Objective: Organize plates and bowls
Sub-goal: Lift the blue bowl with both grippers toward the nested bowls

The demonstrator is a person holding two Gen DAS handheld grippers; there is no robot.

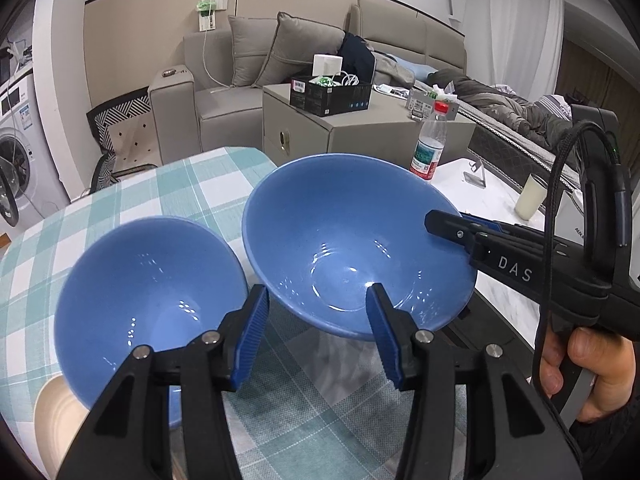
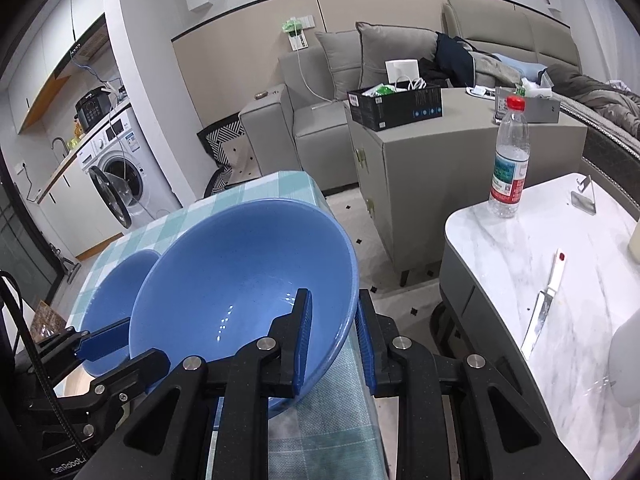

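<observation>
Tablecloth (image 1: 132, 196) in a teal and white check serves as the landmark, since every dish is seen over it. Over its right edge a large blue bowl (image 1: 352, 248) is held tilted and seemingly lifted clear of the cloth, its rim clamped between the pads of the right gripper (image 2: 334, 340), one finger inside the wall and one outside. Toward the left of the cloth, just beside that bowl, a second blue bowl (image 1: 148, 300) is seen, also tilted; whether its rim touches the first cannot be told. The left gripper (image 1: 316, 336) is held partly open above the cloth between the two bowls, with nothing pressed between its pads, although one finger lies close to the second bowl's rim. At the cloth's near left corner part of a cream plate (image 1: 56, 420) is visible under the second bowl's edge.

The task is judged to be in an early-to-middle stage: no nested stack of bowls is shown, and one bowl is in carriage. Nesting of the two bowls and placement with the plate appear to be left.
</observation>
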